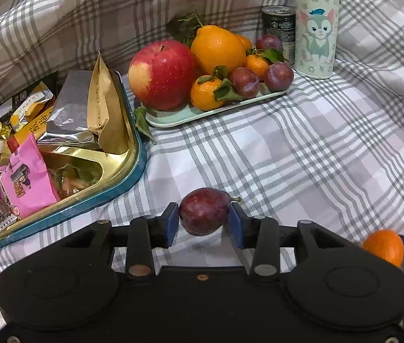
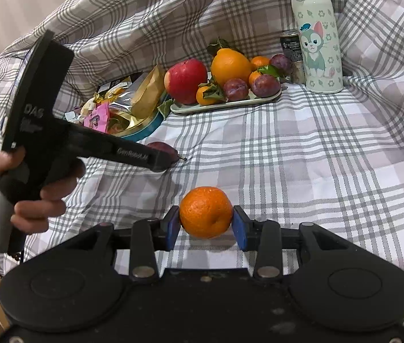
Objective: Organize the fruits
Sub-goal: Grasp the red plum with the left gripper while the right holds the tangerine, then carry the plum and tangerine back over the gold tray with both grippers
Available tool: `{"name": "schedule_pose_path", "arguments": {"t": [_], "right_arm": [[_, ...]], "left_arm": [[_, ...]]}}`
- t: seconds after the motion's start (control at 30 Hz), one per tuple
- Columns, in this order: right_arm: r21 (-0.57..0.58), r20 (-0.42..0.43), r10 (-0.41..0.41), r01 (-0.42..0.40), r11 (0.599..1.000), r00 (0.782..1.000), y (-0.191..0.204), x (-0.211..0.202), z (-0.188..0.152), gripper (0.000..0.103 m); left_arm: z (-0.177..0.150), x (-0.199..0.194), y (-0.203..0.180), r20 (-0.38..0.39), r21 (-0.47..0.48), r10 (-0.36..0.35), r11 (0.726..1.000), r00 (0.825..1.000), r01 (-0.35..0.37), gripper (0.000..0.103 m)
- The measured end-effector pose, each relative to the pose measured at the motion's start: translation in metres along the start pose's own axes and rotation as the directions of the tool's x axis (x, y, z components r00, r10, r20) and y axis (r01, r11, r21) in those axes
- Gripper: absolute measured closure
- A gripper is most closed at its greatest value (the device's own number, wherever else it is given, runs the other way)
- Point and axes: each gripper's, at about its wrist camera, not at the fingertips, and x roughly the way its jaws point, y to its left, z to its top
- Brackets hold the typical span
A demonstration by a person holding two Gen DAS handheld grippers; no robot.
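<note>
**Plum and mandarin at the tools; tray loaded**

The plum (image 1: 204, 211) lies on the plaid bed cover (image 1: 302, 157) between the blue pads of the left tool (image 1: 204, 223). The pads stand apart from it; a narrow gap shows on each side. The right tool (image 2: 206, 224) is clamped on a mandarin (image 2: 205, 212). Toward the far edge of the bed cover, the pale green tray (image 1: 173, 118) carries an apple (image 1: 160, 74), a large orange (image 1: 217, 48), mandarins and plums. The snack tin (image 1: 127, 168) sits just left of the tray; the cat-print bottle (image 1: 316, 25) stands to its right.
</note>
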Motion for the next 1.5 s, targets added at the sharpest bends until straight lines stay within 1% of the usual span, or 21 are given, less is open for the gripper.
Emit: {"name": "schedule_pose_path", "arguments": {"t": [0.2,0.37,0.63,0.77,0.87,1.2,1.27,1.37,1.5], "right_arm": [[0.003,-0.008,0.003,-0.003,1.0,1.0,-0.001,0.002,-0.001,0.062],[0.005,-0.011,0.005,-0.004,1.0,1.0,-0.001,0.001,0.0,0.062],[0.005,-0.016,0.004,-0.004,1.0,1.0,0.0,0.0,0.0,0.062],[0.004,-0.022,0.005,-0.005,1.0,1.0,0.0,-0.001,-0.002,0.062],[0.009,-0.029,0.007,-0.007,1.0,1.0,0.001,0.0,-0.003,0.062],[0.002,-0.031,0.005,-0.005,1.0,1.0,0.001,0.001,-0.002,0.062],[0.002,-0.032,0.006,-0.006,1.0,0.999,0.0,0.001,-0.002,0.062],[0.001,-0.031,0.008,-0.008,1.0,0.999,0.0,0.001,-0.002,0.062],[0.007,-0.033,0.01,-0.01,1.0,0.999,-0.001,0.002,-0.002,0.062]], "left_arm": [[0.001,0.005,-0.003,0.003,0.012,0.017,1.0,1.0,-0.017,0.053],[-0.001,0.005,-0.001,-0.01,-0.043,0.015,0.999,1.0,-0.015,0.054],[-0.008,-0.002,-0.001,-0.073,-0.133,0.025,0.991,0.997,-0.034,0.055],[-0.012,-0.005,-0.002,-0.088,-0.144,0.027,0.989,0.996,-0.039,0.057],[-0.015,0.0,-0.001,-0.113,-0.147,0.011,0.989,0.994,-0.027,0.059],[-0.014,-0.003,-0.004,-0.087,-0.133,0.017,0.991,0.996,-0.029,0.059],[-0.013,-0.007,-0.002,-0.068,-0.125,0.021,0.992,0.997,-0.029,0.059],[-0.014,-0.01,0.002,-0.045,-0.118,0.043,0.992,0.998,-0.048,0.059],[-0.012,-0.009,0.011,-0.043,-0.127,0.039,0.991,0.998,-0.044,0.059]]}}
